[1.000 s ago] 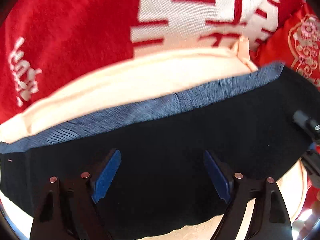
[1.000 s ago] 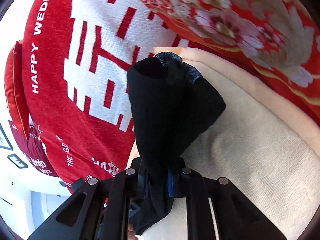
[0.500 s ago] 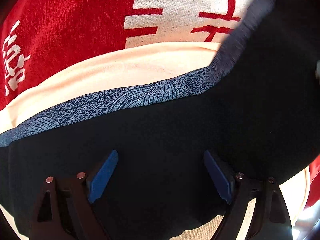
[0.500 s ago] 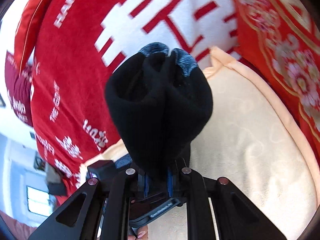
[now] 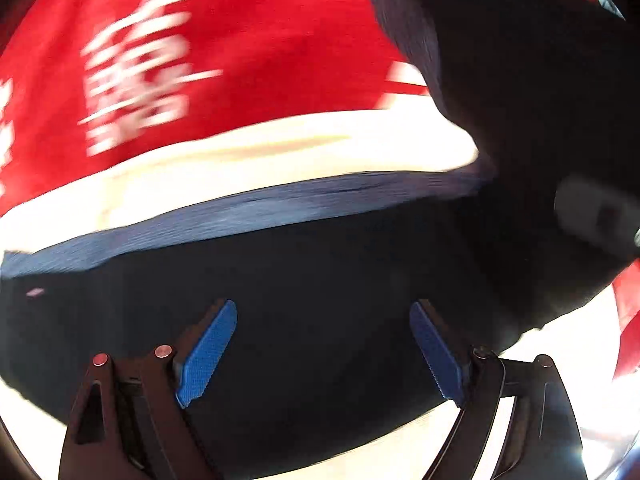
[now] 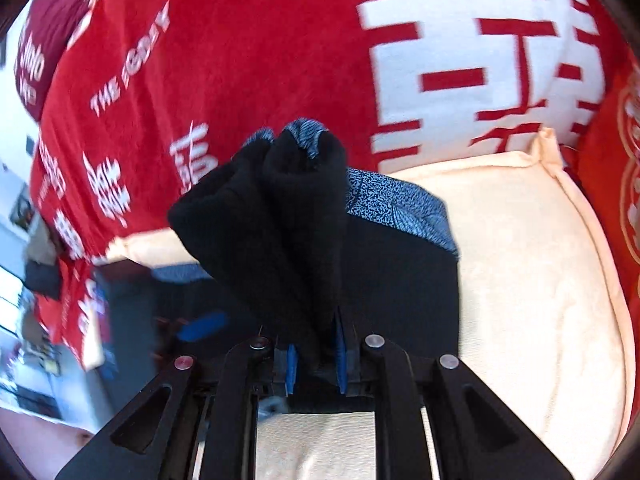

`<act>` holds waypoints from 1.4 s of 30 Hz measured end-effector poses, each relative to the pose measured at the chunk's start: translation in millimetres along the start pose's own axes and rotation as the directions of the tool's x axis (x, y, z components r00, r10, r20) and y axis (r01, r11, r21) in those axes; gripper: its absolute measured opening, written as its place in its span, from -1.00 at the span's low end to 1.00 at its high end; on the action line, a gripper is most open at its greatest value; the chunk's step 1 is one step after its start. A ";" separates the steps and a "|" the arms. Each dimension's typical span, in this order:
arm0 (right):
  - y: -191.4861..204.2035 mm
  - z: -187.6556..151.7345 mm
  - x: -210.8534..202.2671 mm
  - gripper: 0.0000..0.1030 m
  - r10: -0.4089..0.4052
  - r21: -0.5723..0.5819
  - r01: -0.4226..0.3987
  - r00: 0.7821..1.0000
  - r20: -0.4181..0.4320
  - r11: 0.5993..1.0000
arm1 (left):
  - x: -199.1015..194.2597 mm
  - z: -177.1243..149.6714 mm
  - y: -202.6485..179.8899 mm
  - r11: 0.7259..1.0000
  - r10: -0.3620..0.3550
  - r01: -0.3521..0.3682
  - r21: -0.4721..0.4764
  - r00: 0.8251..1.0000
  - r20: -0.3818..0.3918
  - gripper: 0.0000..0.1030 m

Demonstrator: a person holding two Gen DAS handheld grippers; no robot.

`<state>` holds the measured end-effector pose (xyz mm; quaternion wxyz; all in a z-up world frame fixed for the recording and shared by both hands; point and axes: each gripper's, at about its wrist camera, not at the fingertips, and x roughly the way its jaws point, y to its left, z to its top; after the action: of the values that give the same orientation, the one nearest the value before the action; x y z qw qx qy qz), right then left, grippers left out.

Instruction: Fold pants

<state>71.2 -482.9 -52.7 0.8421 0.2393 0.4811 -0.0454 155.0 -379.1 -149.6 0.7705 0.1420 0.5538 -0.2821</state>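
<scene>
The black pants point(image 5: 320, 264) lie on a cream cushion point(image 5: 280, 152), their blue patterned waistband point(image 5: 280, 204) along the far edge. My left gripper point(image 5: 322, 312) hovers open above the black cloth with nothing between its blue pads. A raised part of the pants point(image 5: 520, 100) hangs at the upper right of this view. In the right wrist view my right gripper point(image 6: 315, 328) has a bunched end of the pants point(image 6: 288, 208) between its pads. Its jaws are opening, and the cloth still stands up from them. Under it lies the flat part of the pants point(image 6: 400, 272).
A red blanket with white lettering point(image 6: 240, 60) covers the back behind the cream cushion point(image 6: 520, 260). A red embroidered cushion point(image 6: 616, 160) sits at the right edge. The left gripper's blue pad point(image 6: 202, 326) shows blurred at lower left, with the room's floor beyond.
The right gripper has rolled and carried the bunched pants end over the flat part. The left gripper has slid sideways along the pants; the raised cloth now fills its upper right.
</scene>
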 end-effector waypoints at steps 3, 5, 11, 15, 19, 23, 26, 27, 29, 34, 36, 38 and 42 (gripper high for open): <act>51.1 -24.7 50.1 -0.49 -0.100 -0.144 0.086 0.991 -0.090 0.986 | -9.2 -8.6 57.9 0.997 0.068 -0.068 -0.039 0.998 -0.017 0.73; 77.5 -42.1 75.7 -0.45 -0.197 -0.254 0.161 0.972 -0.126 0.954 | -11.1 -14.3 92.0 0.992 0.112 -0.114 -0.059 0.993 -0.035 0.73; 104.4 -68.7 58.1 0.25 -0.174 -0.318 0.123 0.975 -0.140 0.940 | -16.5 -21.2 152.8 0.984 0.108 -0.118 -0.137 0.991 -0.076 0.73; 46.1 -61.2 35.2 0.25 0.092 0.102 -0.073 0.976 -0.199 0.992 | -31.0 -21.9 153.6 0.990 0.021 -0.032 -0.134 0.997 -0.078 0.73; -33.1 -73.2 34.0 0.24 0.336 0.590 -0.234 0.940 -0.067 0.773 | -38.2 -15.1 123.1 0.986 -0.141 0.134 -0.096 0.988 -0.069 0.73; -71.3 -91.1 39.5 0.14 0.402 0.761 -0.307 0.913 0.067 0.571 | -22.9 -8.5 101.0 0.965 -0.259 0.250 -0.074 0.953 -0.159 0.73; -73.7 -92.4 44.4 0.14 0.408 0.768 -0.327 0.908 0.094 0.551 | -14.6 -6.4 94.7 0.960 -0.281 0.273 -0.070 0.944 -0.175 0.73; -74.0 -93.3 50.9 0.12 0.413 0.775 -0.324 0.906 0.090 0.542 | -5.0 -7.1 80.1 0.957 -0.290 0.281 -0.072 0.941 -0.177 0.73; -79.7 -96.3 61.2 -0.33 0.424 0.815 -0.308 0.902 0.085 0.491 | 2.0 -10.7 77.6 0.947 -0.319 0.306 -0.093 0.928 -0.191 0.42; -75.1 -95.9 55.4 -0.91 0.445 0.807 -0.342 0.889 0.110 0.483 | 6.6 -2.4 60.6 0.959 -0.283 0.275 -0.068 0.932 -0.227 -0.16; -68.5 -88.4 46.2 -0.91 0.450 0.760 -0.341 0.890 0.073 0.553 | -6.6 -7.8 64.1 0.956 -0.293 0.285 -0.065 0.931 -0.219 -0.16; -64.5 -91.5 46.1 -0.91 0.450 0.747 -0.311 0.893 0.019 0.587 | -16.1 -17.4 62.4 0.960 -0.278 0.275 -0.045 0.937 -0.209 -0.16; -68.3 -102.4 73.8 -0.91 0.443 0.754 -0.255 0.895 -0.053 0.605 | -10.5 -39.8 63.3 0.983 -0.184 0.185 -0.016 0.963 -0.196 -0.16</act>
<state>8.9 -486.0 -181.8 0.6046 0.6479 0.4617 -0.0382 159.3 -304.3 -159.4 0.6820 0.1181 0.6378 -0.3378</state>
